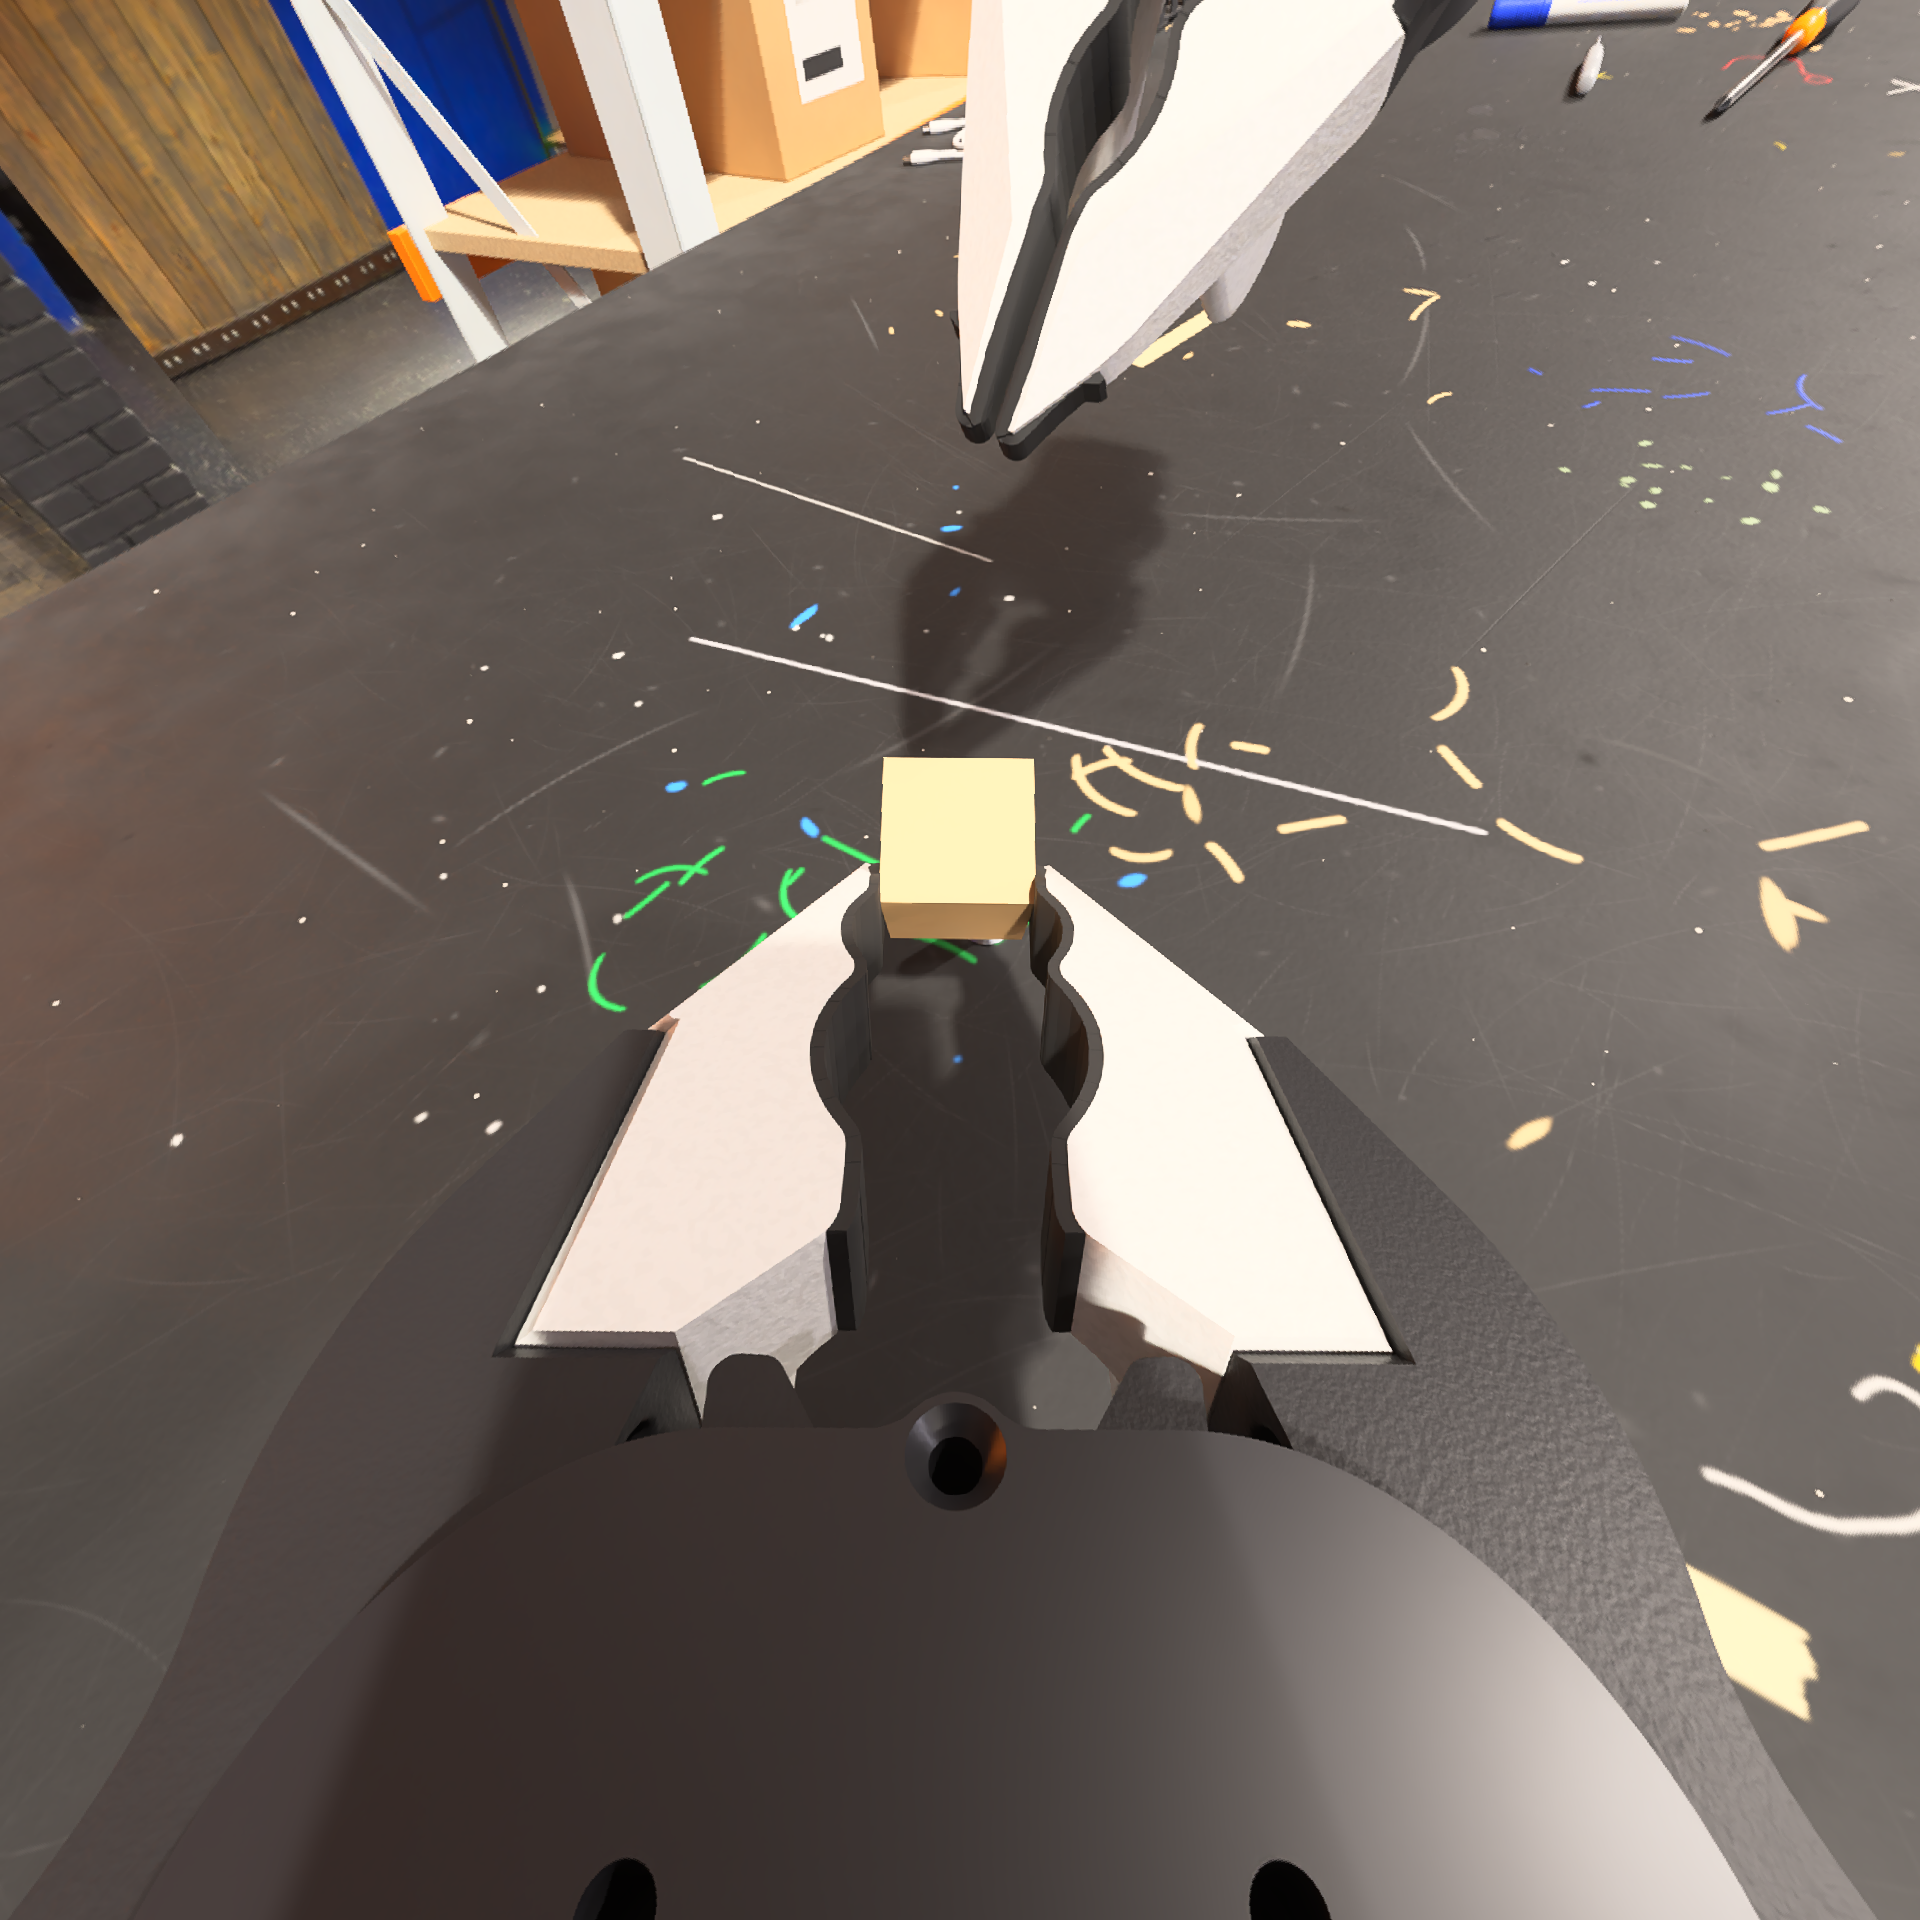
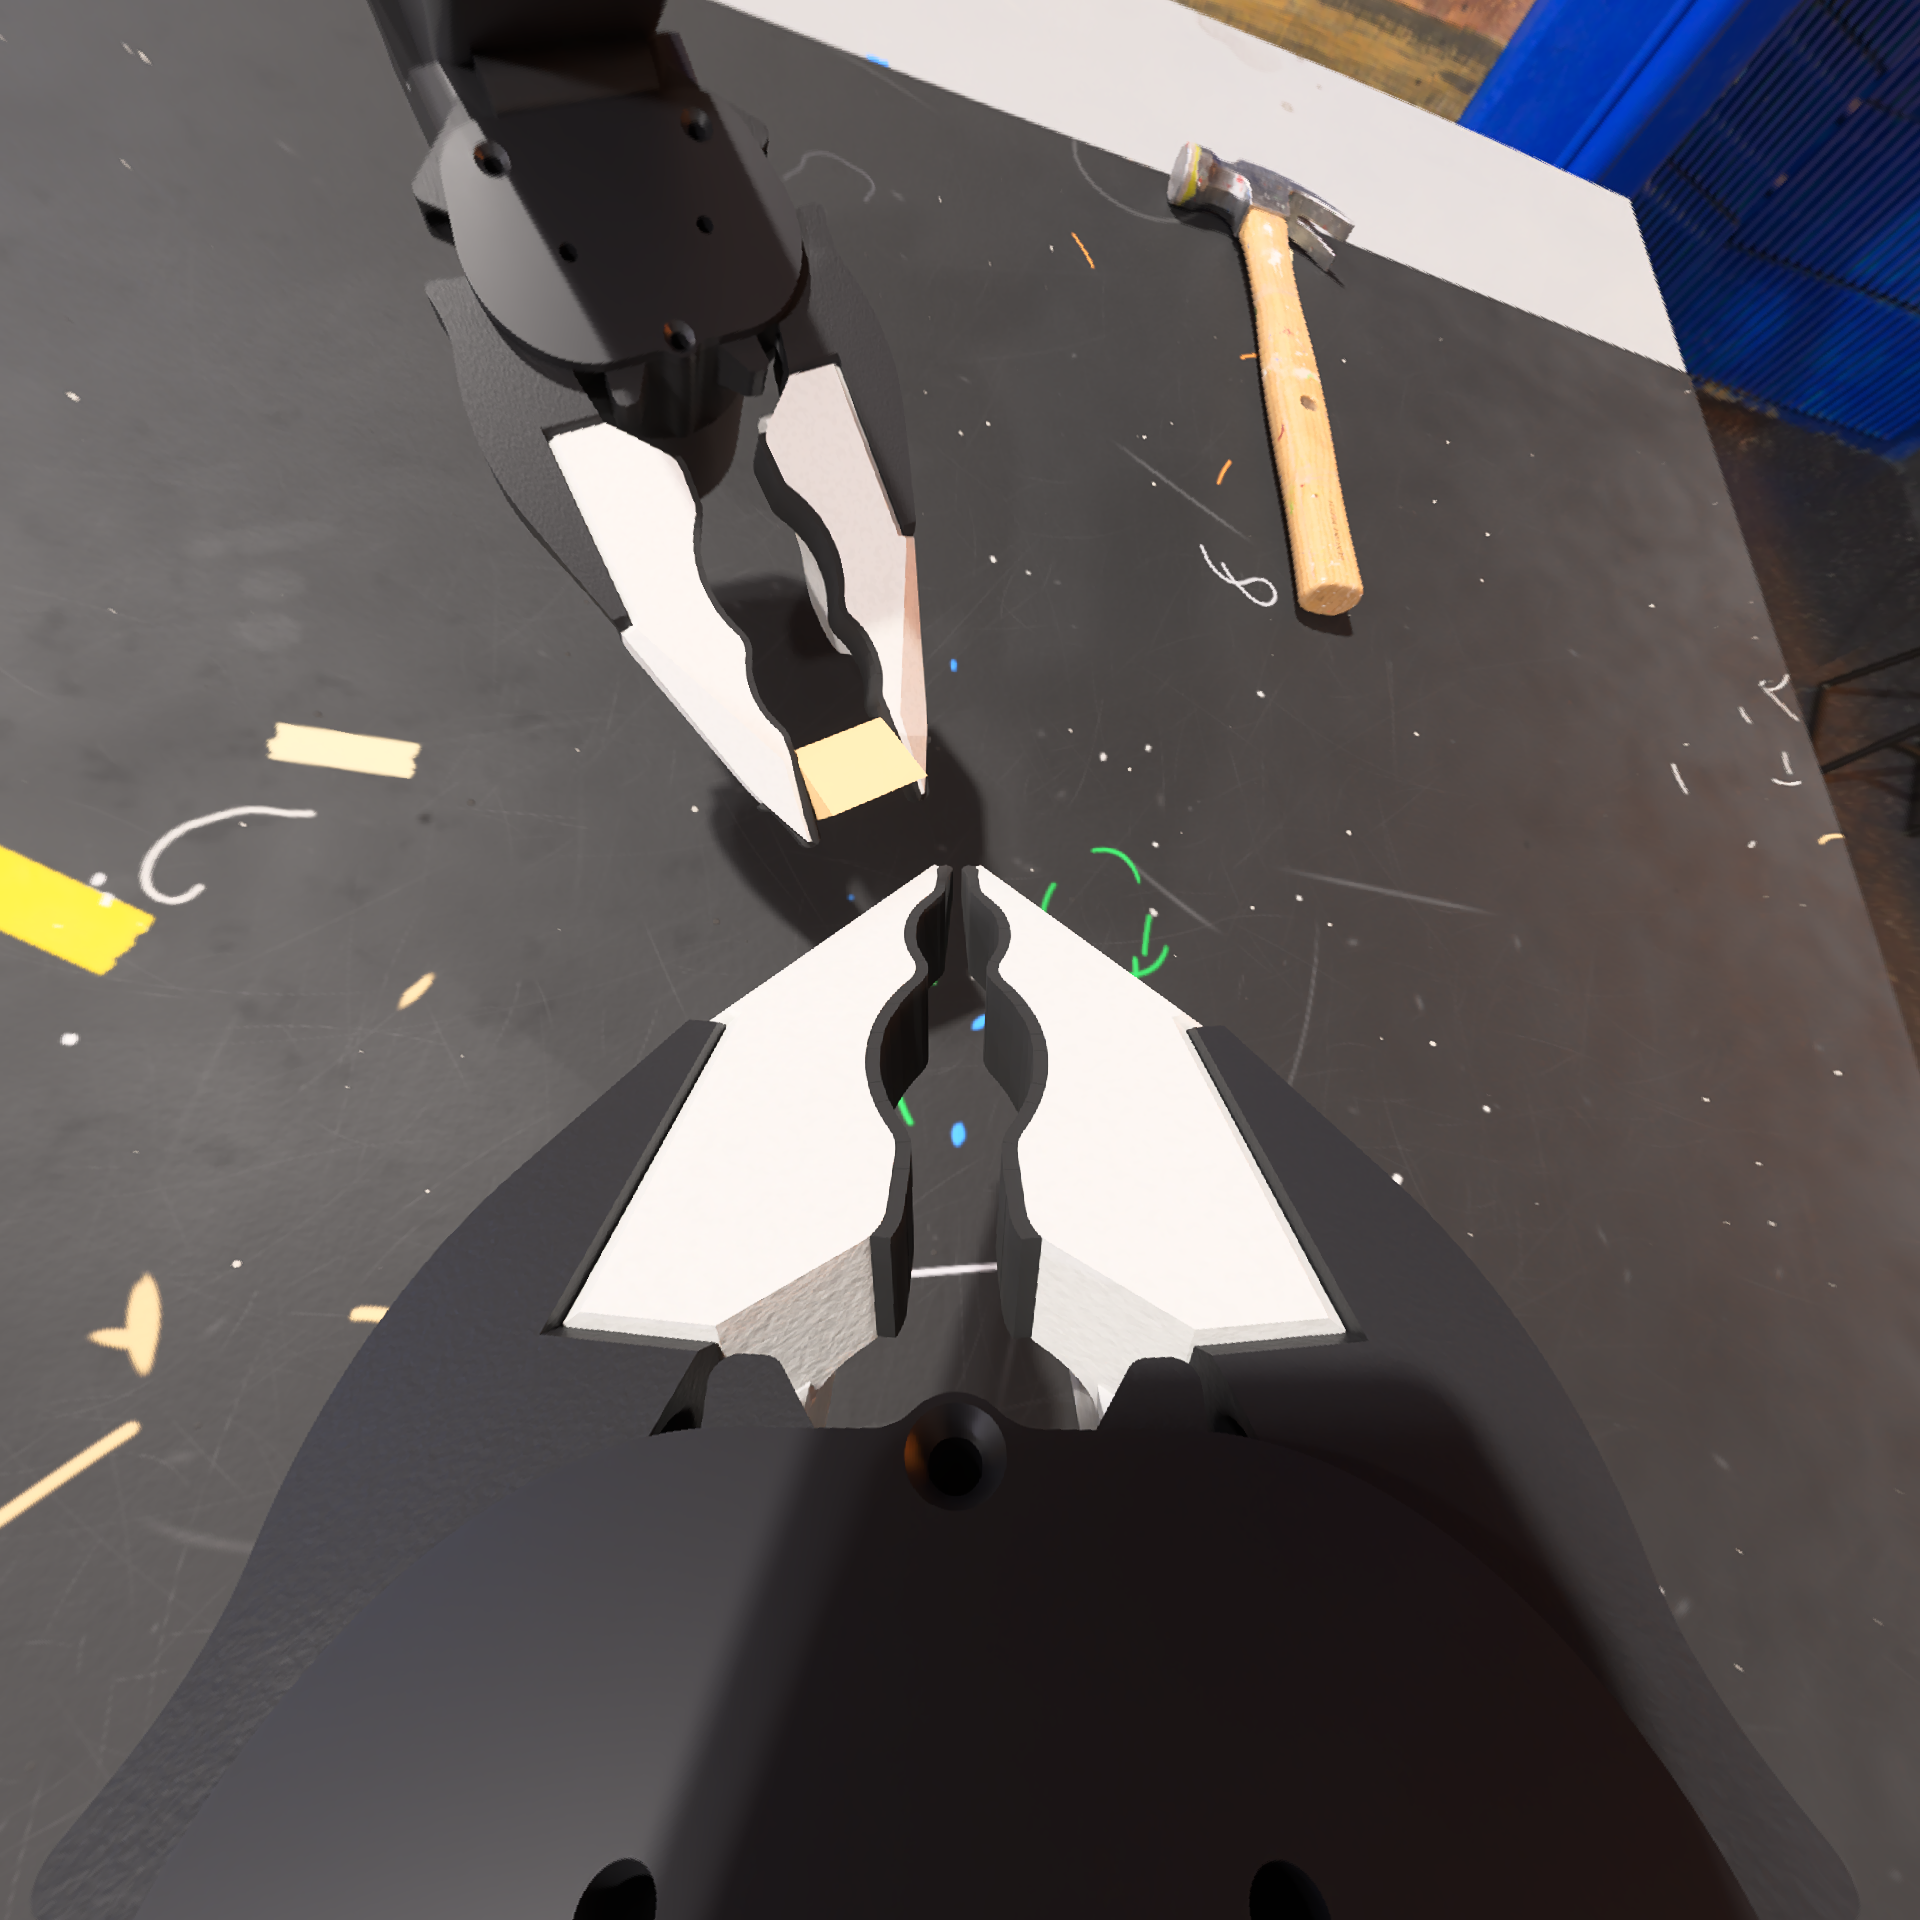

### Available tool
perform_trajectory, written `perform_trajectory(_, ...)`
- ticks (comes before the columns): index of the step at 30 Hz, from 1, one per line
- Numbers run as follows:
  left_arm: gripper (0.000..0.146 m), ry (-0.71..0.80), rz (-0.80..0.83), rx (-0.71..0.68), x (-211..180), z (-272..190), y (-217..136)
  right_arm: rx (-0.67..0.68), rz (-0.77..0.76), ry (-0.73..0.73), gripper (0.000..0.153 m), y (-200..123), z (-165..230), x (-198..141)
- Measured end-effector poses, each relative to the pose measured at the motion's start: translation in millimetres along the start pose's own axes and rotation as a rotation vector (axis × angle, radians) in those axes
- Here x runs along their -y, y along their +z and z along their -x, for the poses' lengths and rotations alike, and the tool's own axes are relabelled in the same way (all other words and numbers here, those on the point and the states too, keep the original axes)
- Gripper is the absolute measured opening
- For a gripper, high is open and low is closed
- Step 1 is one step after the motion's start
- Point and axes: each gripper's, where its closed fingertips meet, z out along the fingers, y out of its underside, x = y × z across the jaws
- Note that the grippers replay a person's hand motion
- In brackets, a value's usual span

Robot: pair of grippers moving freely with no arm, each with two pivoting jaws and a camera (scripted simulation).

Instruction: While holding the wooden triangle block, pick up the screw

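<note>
My left gripper point(image 1: 956, 878) is shut on the pale wooden triangle block point(image 1: 956, 831) at its fingertips and holds it a little above the dark table point(image 1: 416, 1039). From the right wrist view the same gripper point(image 2: 862, 798) and block point(image 2: 857, 769) are just ahead. My right gripper point(image 2: 956, 871) has its jaws almost together, and I see nothing between them. In the left wrist view it point(image 1: 992, 434) hangs above the table beyond the block. A tiny grey glint point(image 1: 992, 940) shows under the block's lower right edge. I cannot tell if it is the screw.
A wooden-handled hammer point(image 2: 1288, 384) lies at the far right near the table edge, with a blue crate point(image 2: 1787, 208) beyond. A screwdriver point(image 1: 1766, 62) and a marker point(image 1: 1579, 12) lie far off. Cardboard boxes point(image 1: 800, 83) stand on a shelf past the table. Tape strips point(image 2: 62, 914) and paint marks dot the surface.
</note>
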Motion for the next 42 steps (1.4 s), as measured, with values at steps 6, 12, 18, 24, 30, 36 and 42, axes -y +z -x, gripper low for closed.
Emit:
perform_trajectory(6, 0.027, -0.014, 0.012, -0.009, -2.2, -0.7, 0.8, -0.034, 0.014, -0.032, 0.002, 1.3, 0.3, -0.7)
perform_trajectory(12, 0.027, -0.025, 0.018, -0.019, -3.2, -1.9, 1.9, -0.057, 0.021, -0.073, 0.003, 1.2, 1.6, -0.7)
perform_trajectory(18, 0.027, -0.034, 0.017, -0.023, -3.1, -2.0, 2.1, -0.07, 0.024, -0.096, 0.003, 0.2, 1.4, 0.1)
perform_trajectory(24, 0.027, -0.034, 0.015, -0.02, -2.8, -1.5, 2.0, -0.081, 0.025, -0.113, 0.003, -0.1, 1.0, 1.0)
perform_trajectory(30, 0.027, -0.033, 0.015, -0.018, -2.8, -1.0, 1.9, -0.075, 0.01, -0.134, 0.003, -0.8, 2.8, 4.6)
perform_trajectory(36, 0.027, -0.027, 0.015, -0.011, -2.8, -0.1, 1.9, -0.071, 0.002, -0.135, 0.004, -0.1, 2.9, 6.8)
perform_trajectory(42, 0.027, -0.03, -0.002, -0.012, -0.2, 0.2, 1.0, -0.071, -0.005, -0.12, 0.004, -1.8, 1.7, 7.5)
